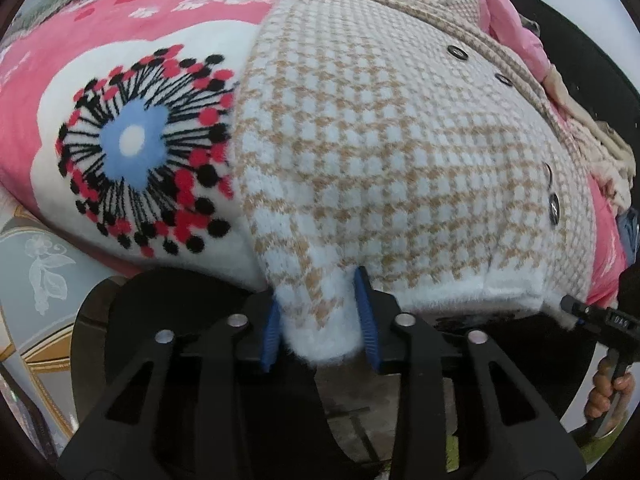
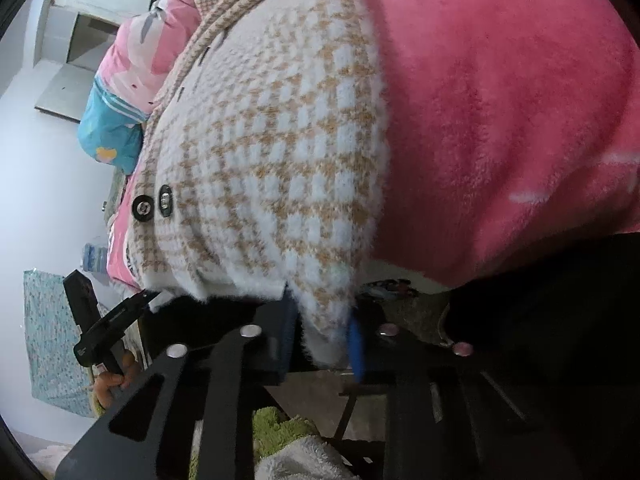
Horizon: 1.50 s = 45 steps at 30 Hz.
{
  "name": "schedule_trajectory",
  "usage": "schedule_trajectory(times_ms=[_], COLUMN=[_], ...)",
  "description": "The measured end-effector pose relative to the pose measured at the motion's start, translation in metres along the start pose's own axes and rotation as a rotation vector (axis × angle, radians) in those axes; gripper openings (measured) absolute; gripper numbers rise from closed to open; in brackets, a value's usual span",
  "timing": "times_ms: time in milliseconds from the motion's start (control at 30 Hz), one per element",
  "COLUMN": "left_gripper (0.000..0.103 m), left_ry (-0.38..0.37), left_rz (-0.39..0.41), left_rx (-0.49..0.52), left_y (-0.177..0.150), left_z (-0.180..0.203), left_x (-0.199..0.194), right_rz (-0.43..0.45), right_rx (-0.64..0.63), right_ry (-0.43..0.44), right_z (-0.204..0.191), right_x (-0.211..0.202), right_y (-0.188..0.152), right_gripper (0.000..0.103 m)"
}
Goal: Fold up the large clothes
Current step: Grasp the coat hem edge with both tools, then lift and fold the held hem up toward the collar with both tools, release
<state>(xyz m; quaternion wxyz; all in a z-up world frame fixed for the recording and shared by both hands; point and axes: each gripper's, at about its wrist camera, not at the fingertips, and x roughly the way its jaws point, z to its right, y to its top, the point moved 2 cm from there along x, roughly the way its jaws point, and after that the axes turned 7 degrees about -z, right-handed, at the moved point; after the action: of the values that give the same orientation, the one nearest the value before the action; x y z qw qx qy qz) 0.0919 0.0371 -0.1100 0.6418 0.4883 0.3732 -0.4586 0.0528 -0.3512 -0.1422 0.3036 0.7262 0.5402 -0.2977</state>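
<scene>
The houndstooth knit cardigan (image 1: 400, 152) lies spread on a bed covered by a pink fleece blanket (image 1: 120, 28), its near hem hanging at the bed's edge. It is a fuzzy white and tan check with a finer-patterned placket running up its front, dark round buttons (image 1: 554, 210) spaced along it, and a plain white band at the hem. To its left in the left wrist view, the blanket shows a large white flower shape with a blue centre (image 1: 132, 144) ringed by black lines and red and black dots. The left hand-held gripper (image 1: 320, 328) has its blue pads (image 1: 366, 320) on either side of a bunched corner of the hem, pinching it. The right hand-held gripper (image 2: 320, 336) likewise clamps the hem's other corner, its blue pad (image 2: 356, 344) pressed into the white fuzz. Each gripper points steeply down toward the bed edge and shows at the border of the other's view, where fingers (image 1: 608, 392) wrap its handle; the right gripper's body carries small white letters that seem to read "DAS". Beyond the cardigan, a heap of pink and blue clothes (image 2: 132, 80) sits at the bed's far side. A green and white fluffy mat (image 2: 288, 440) lies on the floor below.
</scene>
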Motion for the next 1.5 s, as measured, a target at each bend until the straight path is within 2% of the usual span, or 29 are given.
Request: schedule_trajectory(times_ms=[100,200,367,467,667,767,933,1167,1333,1400,1500], left_gripper=[0.016,0.012,0.010,0.009,0.009,0.009,0.009,0.009,0.013,0.015,0.016], left_ry=[0.006,-0.022,-0.088,-0.132,-0.229,-0.264,-0.290,-0.250,-0.214,-0.223,-0.252], left_rz=[0.037,0.088,0.165,0.213,0.292,0.311,0.310,0.284,0.235,0.206,0.158], left_rx=[0.040,0.072,0.088,0.093,0.087,0.073,0.042,-0.003,-0.048,-0.061,-0.094], left_y=[-0.004,-0.009,-0.008,-0.001,0.026,0.050,0.109,0.193,0.239,0.254,0.268], left_z=[0.010,0.018,0.025,0.029,0.025,0.019,0.013,0.006,0.000,-0.004,-0.010], left_x=[-0.013,-0.034,-0.070,-0.089,-0.116,-0.123,-0.116,-0.089,-0.046,-0.025,-0.003], right_rz=[0.023,0.060,0.154,0.192,0.249,0.284,0.340,0.353,0.329,0.297,0.255], right_rx=[-0.047,-0.115,-0.249,-0.281,-0.308,-0.289,-0.271,-0.216,-0.074,0.000,0.065], right_ry=[0.001,-0.004,-0.028,-0.019,0.012,0.048,0.096,0.128,0.158,0.169,0.169], right_z=[-0.014,-0.034,-0.075,-0.087,-0.095,-0.102,-0.112,-0.104,-0.069,-0.048,-0.029], right_x=[-0.014,-0.034,-0.063,-0.075,-0.093,-0.098,-0.102,-0.089,-0.057,-0.037,-0.014], right_y=[-0.004,-0.007,-0.005,0.004,0.027,0.053,0.103,0.181,0.239,0.256,0.266], right_gripper=[0.009,0.009,0.008,0.008,0.008,0.008,0.008,0.008,0.008,0.008,0.008])
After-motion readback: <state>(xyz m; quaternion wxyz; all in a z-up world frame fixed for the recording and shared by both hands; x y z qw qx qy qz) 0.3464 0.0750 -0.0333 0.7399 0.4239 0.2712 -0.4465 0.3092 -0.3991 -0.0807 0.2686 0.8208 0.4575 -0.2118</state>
